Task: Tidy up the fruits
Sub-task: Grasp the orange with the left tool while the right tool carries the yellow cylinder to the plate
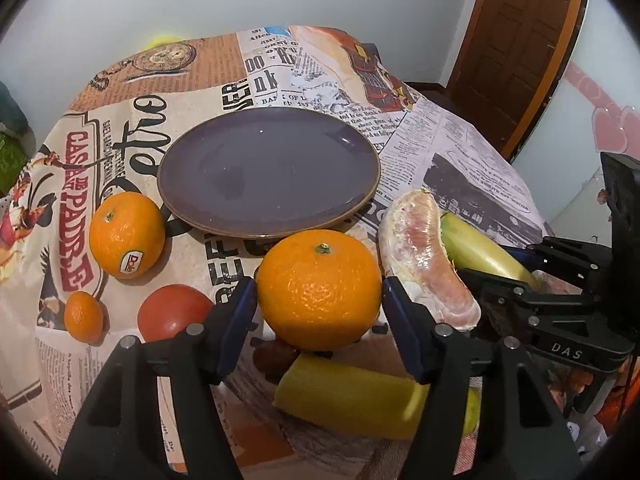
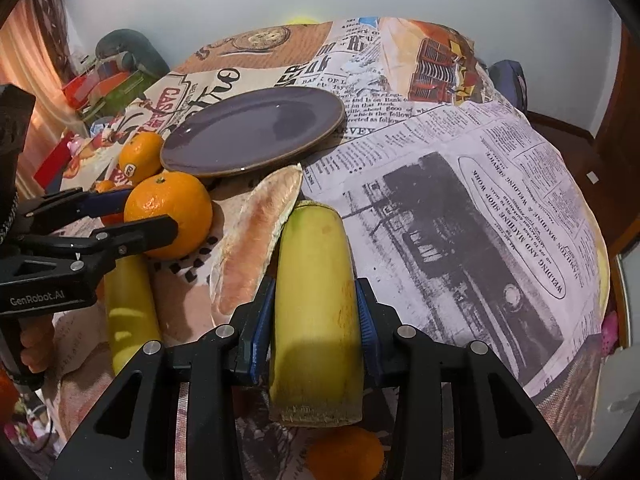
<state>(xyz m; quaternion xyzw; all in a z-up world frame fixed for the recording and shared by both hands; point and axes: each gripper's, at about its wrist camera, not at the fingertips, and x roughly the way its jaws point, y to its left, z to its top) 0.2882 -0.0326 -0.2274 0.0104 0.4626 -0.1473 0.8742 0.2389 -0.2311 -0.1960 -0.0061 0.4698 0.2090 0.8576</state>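
My left gripper (image 1: pixel 320 300) is shut on a large orange (image 1: pixel 318 290), held just above the cloth in front of the empty purple plate (image 1: pixel 268 172). My right gripper (image 2: pixel 316 320) is shut on a yellow-green sugarcane piece (image 2: pixel 316 308); that gripper also shows at the right of the left wrist view (image 1: pixel 560 304). A peeled pomelo segment (image 1: pixel 424 264) lies between the two grippers. The orange (image 2: pixel 168 216), the plate (image 2: pixel 252 132) and the left gripper (image 2: pixel 132 216) show in the right wrist view.
An orange with a sticker (image 1: pixel 126 236), a small mandarin (image 1: pixel 84 316) and a red tomato (image 1: pixel 174 312) lie left of the plate. A second sugarcane piece (image 1: pixel 352 396) and dark fruit lie under the left gripper. Another orange (image 2: pixel 344 456) lies under the right gripper. The newspaper-print cloth (image 2: pixel 460 184) drops off at the right.
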